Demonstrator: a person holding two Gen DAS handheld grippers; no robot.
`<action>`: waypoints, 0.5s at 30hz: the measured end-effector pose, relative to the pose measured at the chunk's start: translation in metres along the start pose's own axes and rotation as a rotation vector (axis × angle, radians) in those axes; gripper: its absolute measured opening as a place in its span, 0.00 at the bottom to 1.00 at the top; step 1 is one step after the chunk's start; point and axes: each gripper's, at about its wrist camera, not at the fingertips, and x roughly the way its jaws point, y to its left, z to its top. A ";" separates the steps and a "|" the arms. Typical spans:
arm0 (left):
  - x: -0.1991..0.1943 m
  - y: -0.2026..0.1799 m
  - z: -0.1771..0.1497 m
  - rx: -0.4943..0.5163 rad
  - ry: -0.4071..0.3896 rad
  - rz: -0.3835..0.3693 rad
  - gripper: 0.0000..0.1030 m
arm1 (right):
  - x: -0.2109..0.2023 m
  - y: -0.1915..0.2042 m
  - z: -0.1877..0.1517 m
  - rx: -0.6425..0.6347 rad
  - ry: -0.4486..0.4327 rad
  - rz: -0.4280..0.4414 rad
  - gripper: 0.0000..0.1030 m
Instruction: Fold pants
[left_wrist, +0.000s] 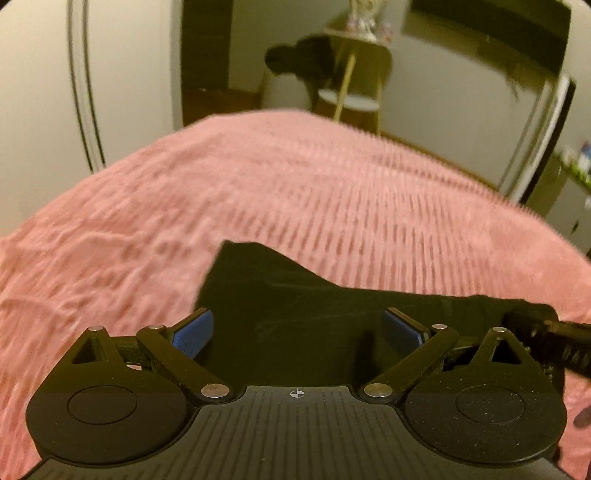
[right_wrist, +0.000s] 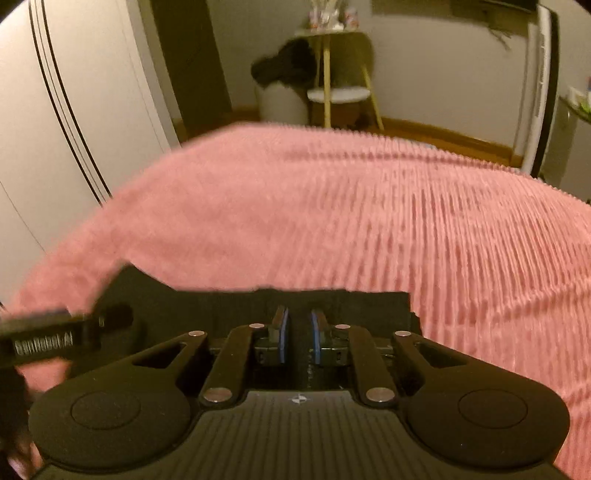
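Right wrist: right tongs (right_wrist: 298, 328) nearly closed on flat black pants (right_wrist: 221, 306); left tongs (left_wrist: 298, 328) wide, empty.

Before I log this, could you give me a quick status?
Left gripper open over black pants. Right gripper nearly shut at pants edge. Pink bedspread unobstructed.

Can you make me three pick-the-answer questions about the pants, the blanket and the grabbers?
1. Where are the pants?
A. on the stool
B. on the blanket
C. on the floor

2. What colour is the blanket?
A. pink
B. green
C. white

3. How is the left gripper?
A. shut on the pants
B. out of view
C. open

Answers:
1 B, the black cloth lies on the bedcover.
2 A, it is pink in both views.
3 C, its blue pads stand wide apart over the pants, while the right gripper has its pads close together with black cloth between them.
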 end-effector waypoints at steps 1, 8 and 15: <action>0.011 -0.006 0.000 0.026 0.026 0.006 0.98 | 0.010 -0.001 -0.004 -0.018 0.036 -0.018 0.04; 0.047 -0.030 -0.015 0.205 0.085 0.084 1.00 | 0.038 -0.010 -0.030 -0.055 0.056 -0.024 0.00; 0.002 -0.006 -0.022 0.146 0.159 0.059 1.00 | -0.022 -0.032 -0.040 0.096 -0.013 0.088 0.17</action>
